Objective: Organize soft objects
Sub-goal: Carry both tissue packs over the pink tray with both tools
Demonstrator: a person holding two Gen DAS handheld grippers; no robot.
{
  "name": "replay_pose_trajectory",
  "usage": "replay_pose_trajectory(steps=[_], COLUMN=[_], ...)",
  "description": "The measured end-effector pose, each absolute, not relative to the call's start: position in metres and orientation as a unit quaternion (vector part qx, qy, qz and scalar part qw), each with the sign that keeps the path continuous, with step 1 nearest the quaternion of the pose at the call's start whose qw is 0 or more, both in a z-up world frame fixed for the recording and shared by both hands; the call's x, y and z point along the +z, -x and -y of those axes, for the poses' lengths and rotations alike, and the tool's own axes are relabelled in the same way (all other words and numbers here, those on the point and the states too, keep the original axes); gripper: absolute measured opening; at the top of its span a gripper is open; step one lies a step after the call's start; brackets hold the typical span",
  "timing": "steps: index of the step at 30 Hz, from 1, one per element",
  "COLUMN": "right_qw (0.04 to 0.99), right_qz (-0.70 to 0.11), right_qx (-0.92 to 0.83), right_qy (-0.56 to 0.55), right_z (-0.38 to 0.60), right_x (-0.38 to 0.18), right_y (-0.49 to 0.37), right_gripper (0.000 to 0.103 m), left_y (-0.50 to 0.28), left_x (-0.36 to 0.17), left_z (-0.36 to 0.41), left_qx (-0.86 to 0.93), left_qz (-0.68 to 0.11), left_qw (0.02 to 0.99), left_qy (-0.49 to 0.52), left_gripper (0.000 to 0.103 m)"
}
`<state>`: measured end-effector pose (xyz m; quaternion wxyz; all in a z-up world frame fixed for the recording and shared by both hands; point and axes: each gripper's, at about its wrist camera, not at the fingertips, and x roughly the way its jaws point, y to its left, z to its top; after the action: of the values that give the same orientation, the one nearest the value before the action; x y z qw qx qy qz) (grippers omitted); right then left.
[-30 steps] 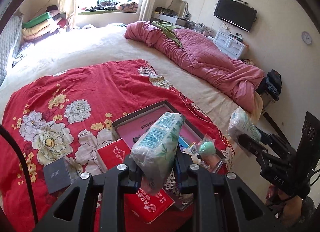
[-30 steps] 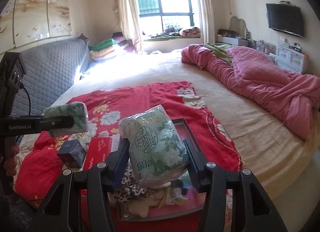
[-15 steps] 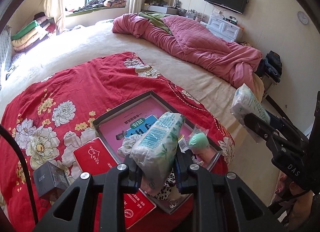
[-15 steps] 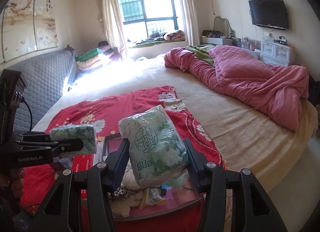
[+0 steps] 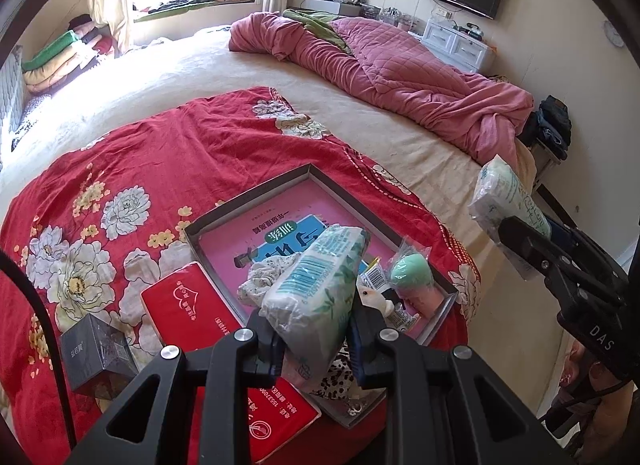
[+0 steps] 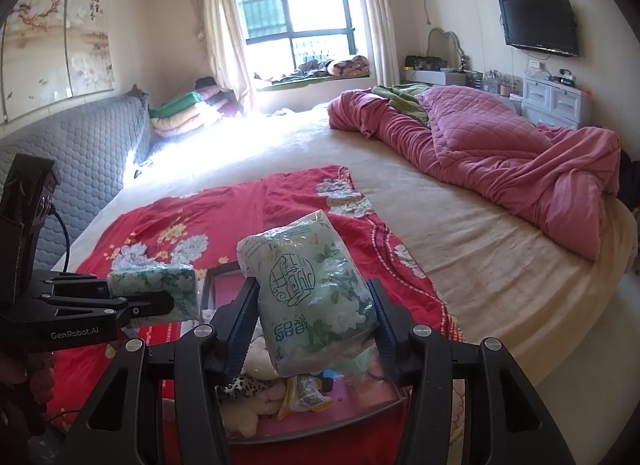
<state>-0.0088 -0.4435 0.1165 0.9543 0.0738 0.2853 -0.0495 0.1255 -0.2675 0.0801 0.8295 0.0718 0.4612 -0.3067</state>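
Compared with a second ago, the left gripper (image 5: 316, 339), fingers clenched on a tissue pack (image 5: 320, 289), hangs lower over the cluttered tray (image 5: 316, 179) on the bed, likely nearing a drop, while the right gripper (image 6: 314, 329) grips a second tissue pack (image 6: 308, 293) aloft.

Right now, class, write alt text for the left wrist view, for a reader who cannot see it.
The left gripper clamps a green-and-white tissue pack above a grey tray of small items on a red floral blanket. The right gripper holds a similar pack at the picture's right edge.
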Motion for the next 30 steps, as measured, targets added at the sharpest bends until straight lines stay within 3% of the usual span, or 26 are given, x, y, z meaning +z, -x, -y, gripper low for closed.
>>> replay_pose_trajectory(steps=[30], right_qw=[0.933], right_qz=[-0.343], right_qx=[-0.056], right_qy=[-0.094], right_z=[0.450], right_x=[0.070], right_y=[-0.025], right_gripper=[0.055], left_y=[-0.153], left_x=[0.007], left_z=[0.288], left_qx=[-0.301], left_qz=[-0.533], left_qw=[0.786], left_qy=[-0.090], left_gripper=[0.026])
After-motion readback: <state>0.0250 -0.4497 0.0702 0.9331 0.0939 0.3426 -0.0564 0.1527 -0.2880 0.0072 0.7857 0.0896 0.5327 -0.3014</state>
